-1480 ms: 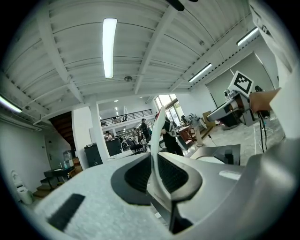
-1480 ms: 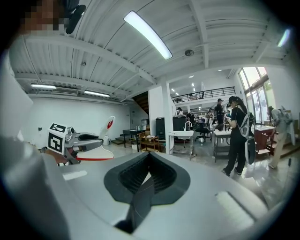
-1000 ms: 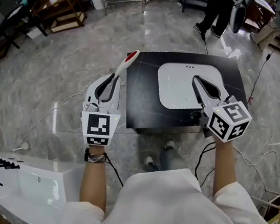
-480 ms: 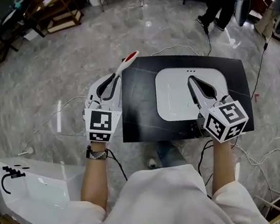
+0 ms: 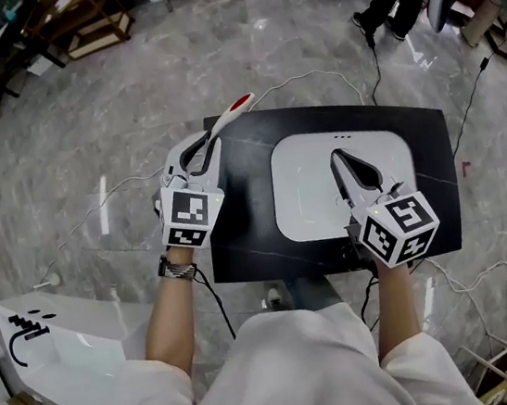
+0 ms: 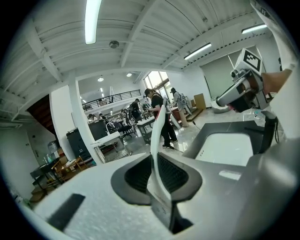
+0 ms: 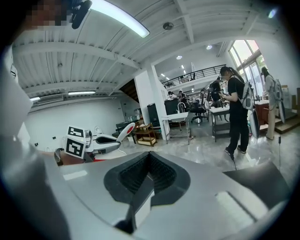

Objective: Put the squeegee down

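Pinching the squeegee [image 5: 228, 116] by its white handle in the left tongs [image 5: 212, 140], with the red-tipped end sticking out ahead, near the far left corner of the black tabletop [image 5: 251, 216]. Gripped flat between the 2 pads, seemingly so as not to twist on the way down. Held in the air by the tabletop's left edge, touching nothing. Meanwhile, with the right tongs [image 5: 338, 162] pressed together on nothing, hovering above the white basin [image 5: 310, 203] set into the tabletop, probably just parked clear of the left side. Judging the put-down not yet done: needs lowering until the handle lies on the dark strip left of the basin, then spreading the left tongs. Worth watching the long overhang: could tip off the edge if laid too far left.
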Tool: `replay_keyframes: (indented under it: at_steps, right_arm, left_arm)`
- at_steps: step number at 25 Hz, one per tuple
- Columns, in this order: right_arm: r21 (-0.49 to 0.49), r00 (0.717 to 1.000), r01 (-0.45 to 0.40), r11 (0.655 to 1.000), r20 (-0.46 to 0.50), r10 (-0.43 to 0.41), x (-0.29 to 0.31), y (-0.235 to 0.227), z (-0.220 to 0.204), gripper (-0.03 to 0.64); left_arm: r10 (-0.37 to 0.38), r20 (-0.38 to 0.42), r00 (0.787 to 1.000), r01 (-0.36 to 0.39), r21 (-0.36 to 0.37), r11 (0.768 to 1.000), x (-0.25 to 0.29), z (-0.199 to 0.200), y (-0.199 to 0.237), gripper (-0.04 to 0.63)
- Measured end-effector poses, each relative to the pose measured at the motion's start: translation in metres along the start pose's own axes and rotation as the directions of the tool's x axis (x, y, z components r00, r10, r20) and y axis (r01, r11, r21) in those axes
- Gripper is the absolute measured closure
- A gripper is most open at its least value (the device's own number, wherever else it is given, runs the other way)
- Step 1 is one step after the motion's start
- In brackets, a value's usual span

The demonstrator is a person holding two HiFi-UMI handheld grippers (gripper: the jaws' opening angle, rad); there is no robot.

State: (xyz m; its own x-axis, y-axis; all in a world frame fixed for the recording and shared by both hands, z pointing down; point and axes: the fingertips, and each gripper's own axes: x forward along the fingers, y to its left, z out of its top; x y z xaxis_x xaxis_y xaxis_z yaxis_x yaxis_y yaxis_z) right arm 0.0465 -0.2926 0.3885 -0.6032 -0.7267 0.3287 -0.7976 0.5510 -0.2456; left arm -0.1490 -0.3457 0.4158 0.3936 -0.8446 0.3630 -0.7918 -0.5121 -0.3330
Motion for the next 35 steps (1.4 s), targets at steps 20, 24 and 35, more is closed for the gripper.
replay_keyframes:
  at_steps: [20,24,35]
  right_arm:
    - [0.071,0.996,-0.016,0.997,-0.086,0.022,0.041,-0.037,-0.034,0.611]
    - [0.076,0.995,-0.014,0.997,-0.099,0.021,0.044,-0.038,-0.038,0.611]
    - [0.086,0.993,-0.002,0.996,-0.121,0.012,0.045,-0.044,-0.043,0.611]
  left_arm:
    - [-0.042,-0.250,0.967,0.089,0.180,0.980,0.128,-0.109,-0.019,0.549]
    - [-0.045,-0.277,0.960,0.100,0.191,0.976,0.142,-0.124,-0.019,0.549]
    - [0.006,-0.350,0.937,0.137,0.384,0.913,0.172,-0.138,-0.039,0.546]
